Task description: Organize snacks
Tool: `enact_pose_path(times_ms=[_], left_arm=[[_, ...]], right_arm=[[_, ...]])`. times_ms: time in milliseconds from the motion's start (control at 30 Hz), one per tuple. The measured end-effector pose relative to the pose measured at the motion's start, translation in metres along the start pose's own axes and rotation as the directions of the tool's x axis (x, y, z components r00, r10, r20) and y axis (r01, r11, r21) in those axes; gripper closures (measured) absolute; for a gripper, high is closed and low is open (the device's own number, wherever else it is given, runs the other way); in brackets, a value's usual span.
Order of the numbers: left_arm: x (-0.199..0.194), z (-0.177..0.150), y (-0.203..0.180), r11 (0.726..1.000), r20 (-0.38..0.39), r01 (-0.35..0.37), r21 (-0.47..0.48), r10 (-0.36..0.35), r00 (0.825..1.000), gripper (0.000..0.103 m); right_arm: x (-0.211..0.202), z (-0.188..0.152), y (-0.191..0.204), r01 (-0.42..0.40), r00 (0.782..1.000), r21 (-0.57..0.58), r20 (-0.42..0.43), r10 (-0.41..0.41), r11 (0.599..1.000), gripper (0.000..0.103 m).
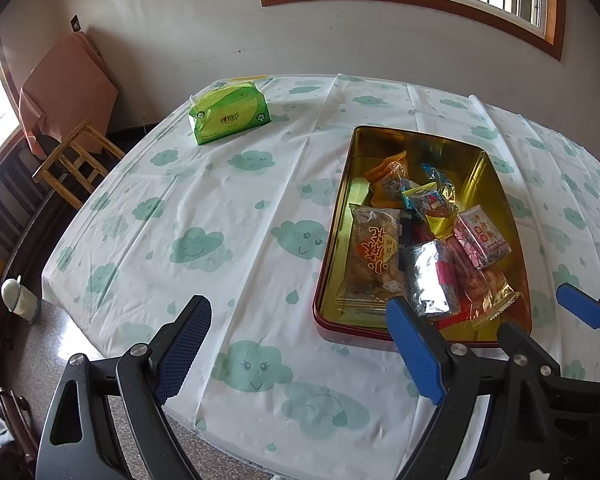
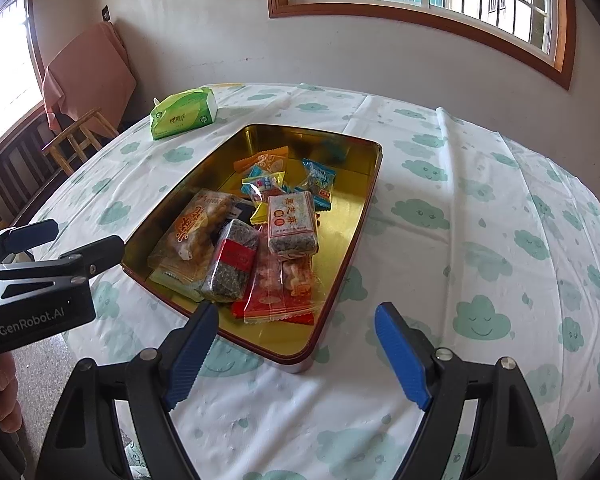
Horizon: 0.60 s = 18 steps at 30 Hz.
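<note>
Ribbed blue tongs (image 2: 296,354); crinkly wrappers (image 2: 240,248), gold tin (image 2: 352,240)

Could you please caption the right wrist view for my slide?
Open right gripper above a gold tin of wrapped snacks on a cloud-print tablecloth.

The left hand-held gripper (image 2: 76,240) carries the white lettering "GenRobot.AI" on the side of its black body. A pink-edged snack packet (image 2: 292,220) in the tin shows two red rings like "OO" under Chinese characters too small to read, and the large orange characters on the long packet (image 1: 374,252) also stay unread.
</note>
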<state>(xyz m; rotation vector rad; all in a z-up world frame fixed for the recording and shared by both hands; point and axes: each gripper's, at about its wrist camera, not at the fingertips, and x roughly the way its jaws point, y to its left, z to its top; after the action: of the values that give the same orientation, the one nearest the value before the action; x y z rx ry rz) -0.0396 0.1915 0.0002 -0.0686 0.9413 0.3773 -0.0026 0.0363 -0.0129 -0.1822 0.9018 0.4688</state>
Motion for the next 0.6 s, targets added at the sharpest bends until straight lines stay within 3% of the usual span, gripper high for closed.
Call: enact_pose_path(times_ms=[600], left_arm=[[0.0026,-0.0021,-0.0010,1.000,-0.010,0.014,-0.005,-0.014,1.000,0.016]], right_arm=[[0.0019,-0.0015,0.0011,-0.002,1.000,0.000,-0.006,0.002,1.000,0.020]])
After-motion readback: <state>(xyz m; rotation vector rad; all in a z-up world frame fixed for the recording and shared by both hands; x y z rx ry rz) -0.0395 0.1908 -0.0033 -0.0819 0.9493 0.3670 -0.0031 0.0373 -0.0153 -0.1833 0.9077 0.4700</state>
